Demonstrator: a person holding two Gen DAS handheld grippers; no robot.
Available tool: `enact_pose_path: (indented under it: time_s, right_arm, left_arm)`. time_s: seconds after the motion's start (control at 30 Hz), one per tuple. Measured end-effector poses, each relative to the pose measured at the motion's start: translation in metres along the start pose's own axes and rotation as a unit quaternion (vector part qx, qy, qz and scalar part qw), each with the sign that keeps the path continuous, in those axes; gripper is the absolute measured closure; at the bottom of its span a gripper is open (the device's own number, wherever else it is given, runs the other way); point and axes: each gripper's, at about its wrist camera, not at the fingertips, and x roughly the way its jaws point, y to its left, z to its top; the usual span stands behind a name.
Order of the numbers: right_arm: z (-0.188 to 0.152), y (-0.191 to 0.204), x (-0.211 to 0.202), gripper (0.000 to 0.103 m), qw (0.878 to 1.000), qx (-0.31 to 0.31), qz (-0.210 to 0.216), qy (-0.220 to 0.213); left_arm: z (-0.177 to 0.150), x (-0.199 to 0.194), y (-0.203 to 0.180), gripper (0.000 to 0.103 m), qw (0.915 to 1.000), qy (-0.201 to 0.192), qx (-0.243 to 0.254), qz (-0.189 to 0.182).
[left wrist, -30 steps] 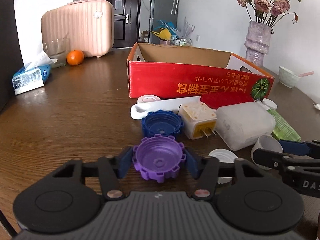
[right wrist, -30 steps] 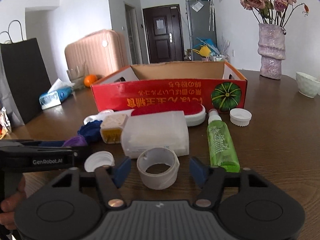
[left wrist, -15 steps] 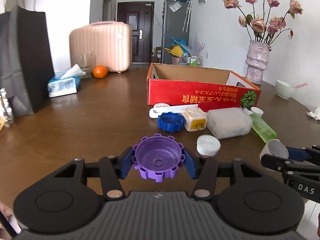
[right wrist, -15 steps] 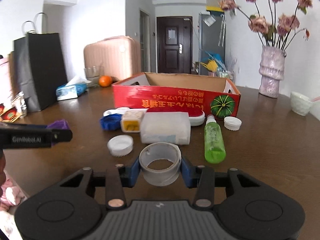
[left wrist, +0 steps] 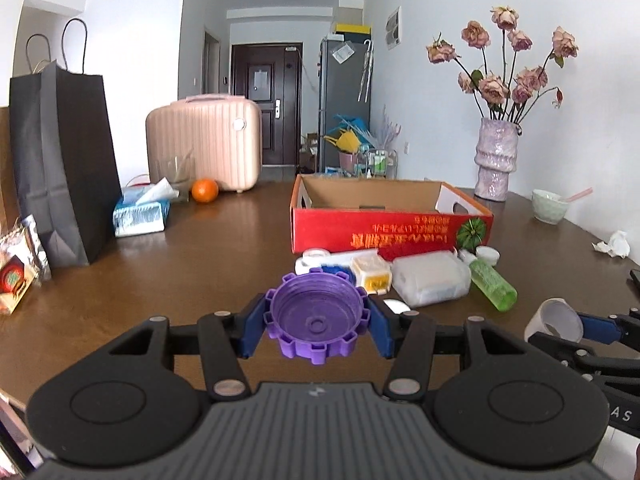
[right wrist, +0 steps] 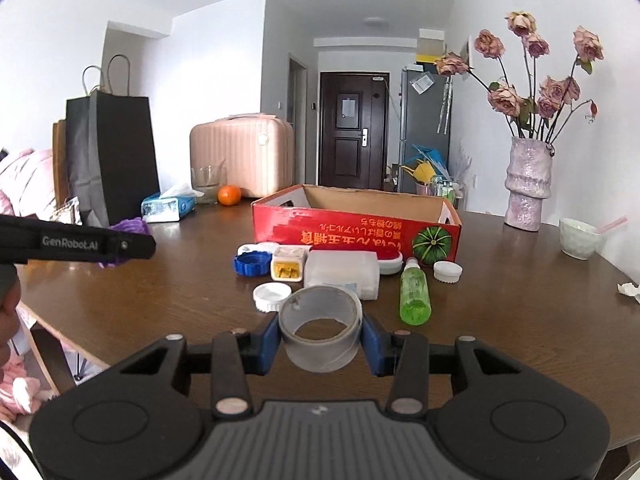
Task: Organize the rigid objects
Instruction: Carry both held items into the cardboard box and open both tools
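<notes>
Here the left tongs point(left wrist: 318, 322) are clamped on a purple, gear-edged plastic cap point(left wrist: 317, 320), open side up, held above the brown wooden worktop point(left wrist: 180, 280). The right tongs point(right wrist: 320, 334) are clamped on a grey-white translucent ring of tape point(right wrist: 321, 326), also lifted clear of the worktop.

Beyond them, on the worktop, lies a cluster of small items: a white round lid point(right wrist: 272, 296), a blue gear-edged cap point(right wrist: 251, 263), a white and yellow plug adapter point(right wrist: 287, 268), a frosted rectangular plastic container point(right wrist: 342, 274) and a green plastic bottle point(right wrist: 415, 296) lying on its side. Just behind the cluster stands an open red cardboard box point(right wrist: 356, 232). Farther back are a pale vase of dried roses point(right wrist: 528, 184), a black paper bag point(left wrist: 60, 160), an orange point(left wrist: 205, 190) and a pink ribbed suitcase point(left wrist: 204, 148).
</notes>
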Motion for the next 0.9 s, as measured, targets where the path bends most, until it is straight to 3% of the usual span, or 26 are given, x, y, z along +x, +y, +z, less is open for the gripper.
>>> enact_pose_path:
  time_s: [0.2, 0.37, 0.53, 0.63, 0.77, 0.9]
  right_arm:
    - [0.036, -0.018, 0.025, 0.061, 0.999, -0.015, -0.01, -0.03]
    - [0.094, -0.058, 0.077, 0.061, 0.999, 0.008, 0.006, -0.031]
    - [0.155, -0.103, 0.17, 0.061, 1.0, 0.009, 0.005, -0.011]
    - [0.181, -0.126, 0.246, 0.061, 0.999, 0.014, -0.013, 0.029]
    - [0.197, -0.149, 0.354, 0.061, 0.992, 0.018, -0.038, 0.122]
    - [0.197, -0.159, 0.429, 0.06, 0.98, -0.011, -0.066, 0.188]
  left_arm:
    - [0.052, 0.051, 0.006, 0.049, 0.9991, -0.031, 0.007, -0.027]
    - [0.116, 0.127, 0.01, 0.049, 0.9976, -0.049, 0.018, -0.046]
    - [0.173, 0.244, 0.006, 0.049, 0.9963, 0.03, 0.025, -0.077]
    - [0.19, 0.325, -0.008, 0.049, 0.9937, 0.079, 0.053, -0.059]
    - [0.191, 0.424, -0.019, 0.049, 0.982, 0.165, 0.088, -0.031]
    - [0.177, 0.469, -0.019, 0.047, 0.971, 0.21, 0.111, -0.022]
